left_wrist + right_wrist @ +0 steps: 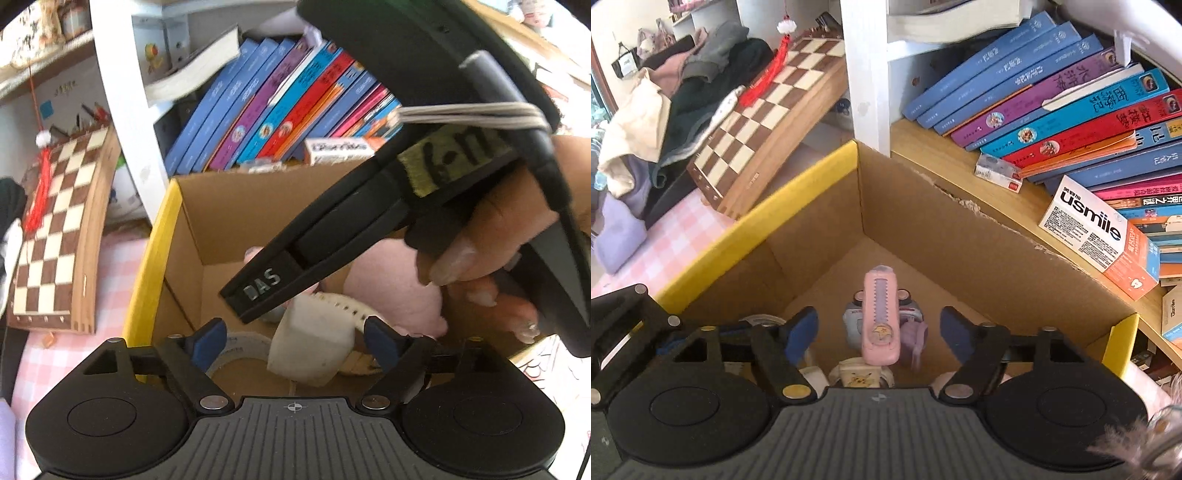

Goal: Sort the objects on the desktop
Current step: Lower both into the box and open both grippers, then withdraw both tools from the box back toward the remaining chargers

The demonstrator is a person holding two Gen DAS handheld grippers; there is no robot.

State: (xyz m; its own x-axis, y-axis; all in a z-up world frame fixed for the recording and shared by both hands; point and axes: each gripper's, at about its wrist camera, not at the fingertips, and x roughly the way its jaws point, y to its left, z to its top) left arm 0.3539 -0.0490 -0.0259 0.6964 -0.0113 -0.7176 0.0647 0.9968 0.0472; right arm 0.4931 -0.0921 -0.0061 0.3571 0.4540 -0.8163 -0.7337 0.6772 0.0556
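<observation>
"usmile" on box (1097,236); "DAS" on tongs (264,286)

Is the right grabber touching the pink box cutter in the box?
Apart. In the right wrist view, the right gripper is wide open, with bare cardboard showing between each blue fingertip and the pink box cutter lying in the cardboard box.
</observation>
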